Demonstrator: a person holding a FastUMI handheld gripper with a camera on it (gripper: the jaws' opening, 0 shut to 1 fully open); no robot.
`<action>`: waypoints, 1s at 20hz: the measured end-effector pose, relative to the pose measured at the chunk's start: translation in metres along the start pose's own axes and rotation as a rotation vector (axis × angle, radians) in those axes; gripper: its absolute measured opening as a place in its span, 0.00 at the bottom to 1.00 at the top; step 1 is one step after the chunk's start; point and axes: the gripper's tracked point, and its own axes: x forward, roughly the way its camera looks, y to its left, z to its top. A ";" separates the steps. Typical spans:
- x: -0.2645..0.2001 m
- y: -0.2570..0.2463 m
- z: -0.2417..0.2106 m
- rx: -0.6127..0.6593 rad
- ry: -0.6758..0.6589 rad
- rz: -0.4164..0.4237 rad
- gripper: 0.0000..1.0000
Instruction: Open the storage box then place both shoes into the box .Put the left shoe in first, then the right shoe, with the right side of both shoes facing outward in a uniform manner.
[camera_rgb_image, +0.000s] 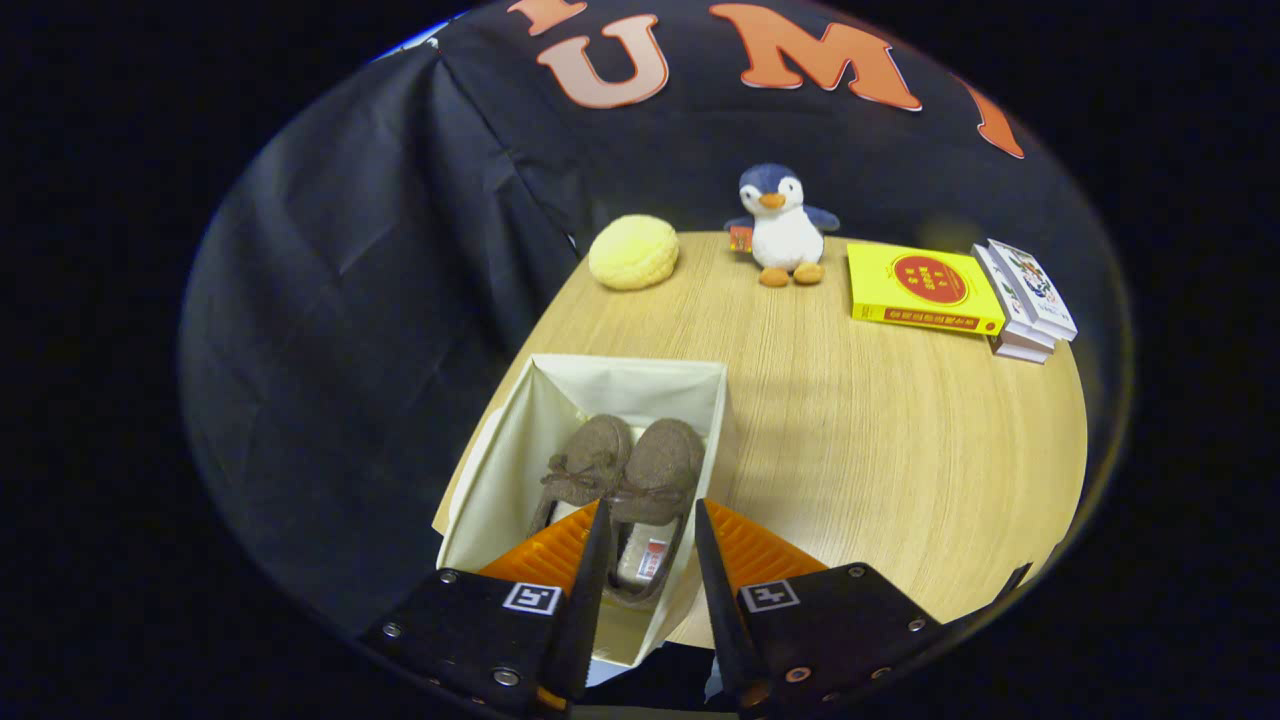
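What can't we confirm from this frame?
- Gripper view: heels of both shoes in the storage box, covered by the tongs; the tongs' fingers stand apart above the right-hand shoe, contact unclear.
- Box's near wall and lid state: behind the tongs' body.
- Small red item beside the penguin toy: too small to identify.
- Lower books of the stack by the yellow book: covers hidden by the top one.

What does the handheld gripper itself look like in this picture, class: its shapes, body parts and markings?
The gripper has two long, thin fingers that taper to points, each with a serrated inner edge. Each is backed by an orange ribbed wedge. Behind these sit two black blocks fastened with silver screws, each bearing a small square black-and-white marker. No cable is visible.
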 end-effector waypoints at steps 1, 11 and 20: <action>-0.012 -0.010 0.011 -0.003 -0.044 0.004 0.56; -0.151 -0.127 0.117 -0.060 -0.510 -0.103 0.90; -0.277 -0.196 0.171 -0.128 -0.873 -0.254 0.94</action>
